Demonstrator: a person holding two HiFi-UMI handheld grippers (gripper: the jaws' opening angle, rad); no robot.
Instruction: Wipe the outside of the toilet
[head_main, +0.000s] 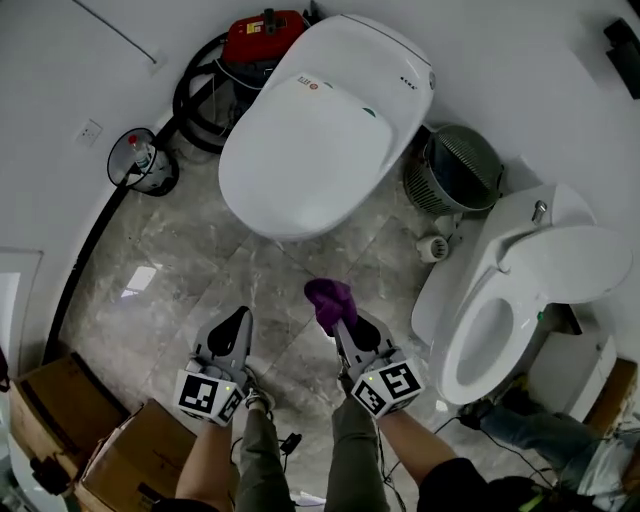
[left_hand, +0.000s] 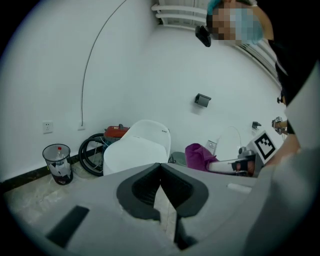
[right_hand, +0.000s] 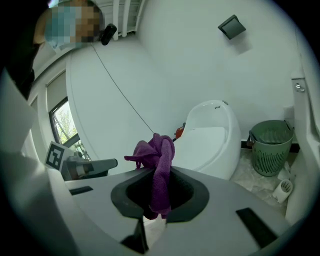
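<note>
- The closed-lid toilet (head_main: 320, 130) stands ahead of both claws and well apart from them. No wiping contact has been made with it yet.
- I judge the step in hand to be bringing the cloth up to that shell. It would go best by laying the cloth flat on the lid and working down the curved sides, so the hard jaw tips stay off the glaze.
- The right claw (head_main: 340, 322) is clenched on the purple cloth (head_main: 328, 298), which bunches up past its tips. So much loose cloth could fold over, so wipe with the fuller side.
- The left claw (left_hand: 160, 167) is clenched on nothing, its tips meeting, and it sits level with the right one.
- The marbled floor (head_main: 200, 260) beneath both claws looks glossy, and I would guess it is slick.
- An open-seat toilet (head_main: 520, 290) sits to the right of the right claw.
- A green basket (head_main: 455, 170) lies ahead and to the right of that claw.
- A clear bin (head_main: 140, 160) stands ahead and to the left of the left claw.
</note>
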